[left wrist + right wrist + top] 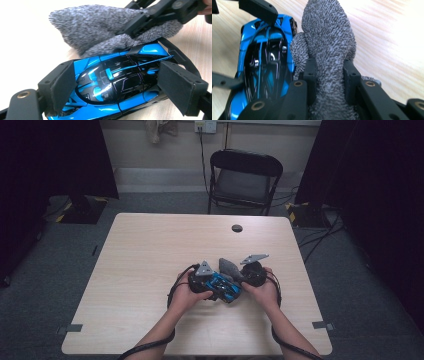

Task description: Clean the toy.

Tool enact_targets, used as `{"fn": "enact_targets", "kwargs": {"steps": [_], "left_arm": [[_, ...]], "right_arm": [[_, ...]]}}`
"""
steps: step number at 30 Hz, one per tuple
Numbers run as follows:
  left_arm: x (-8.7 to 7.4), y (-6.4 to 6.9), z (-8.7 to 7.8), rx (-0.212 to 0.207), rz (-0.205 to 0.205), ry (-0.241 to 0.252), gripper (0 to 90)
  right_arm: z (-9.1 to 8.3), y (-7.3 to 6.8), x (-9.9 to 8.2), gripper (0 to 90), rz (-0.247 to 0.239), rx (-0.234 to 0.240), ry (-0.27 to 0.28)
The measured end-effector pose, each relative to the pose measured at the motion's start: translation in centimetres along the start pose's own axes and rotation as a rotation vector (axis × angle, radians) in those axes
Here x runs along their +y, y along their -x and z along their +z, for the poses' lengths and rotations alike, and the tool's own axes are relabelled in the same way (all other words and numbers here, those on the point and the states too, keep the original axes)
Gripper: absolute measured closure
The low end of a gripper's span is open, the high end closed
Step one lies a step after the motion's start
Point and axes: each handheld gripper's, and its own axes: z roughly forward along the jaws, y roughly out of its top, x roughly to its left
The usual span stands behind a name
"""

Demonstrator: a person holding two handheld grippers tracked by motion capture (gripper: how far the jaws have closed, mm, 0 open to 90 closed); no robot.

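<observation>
Near the table's (150, 245) front edge, my left gripper (120, 85) clamps the blue toy car (117, 85) by its sides, while my right gripper (329, 72) pinches the grey cloth (328, 37) touching the car.

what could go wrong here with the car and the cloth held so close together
The left tongs clamp the glossy blue toy car across its smooth sides, so it might slip or twist loose. The grey knitted cloth, pinched in the right tongs, touches the car and could snag on it or drag it.
</observation>
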Motion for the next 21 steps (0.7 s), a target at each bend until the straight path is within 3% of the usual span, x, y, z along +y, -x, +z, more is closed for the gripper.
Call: {"fn": "enact_targets", "kwargs": {"steps": [16, 21], "left_arm": [[-0.1, -0.1, 0.0, -0.004, -0.001, 0.006, 15.1], [-0.2, -0.1, 0.0, -0.003, 0.001, 0.011, 15.1]], "right_arm": [[-2.1, 0.7, -2.0, 70.9, -0.008, 0.004, -0.024], [-2.7, 1.9, -1.8, 71.1, 0.052, -0.060, 0.027]]}}
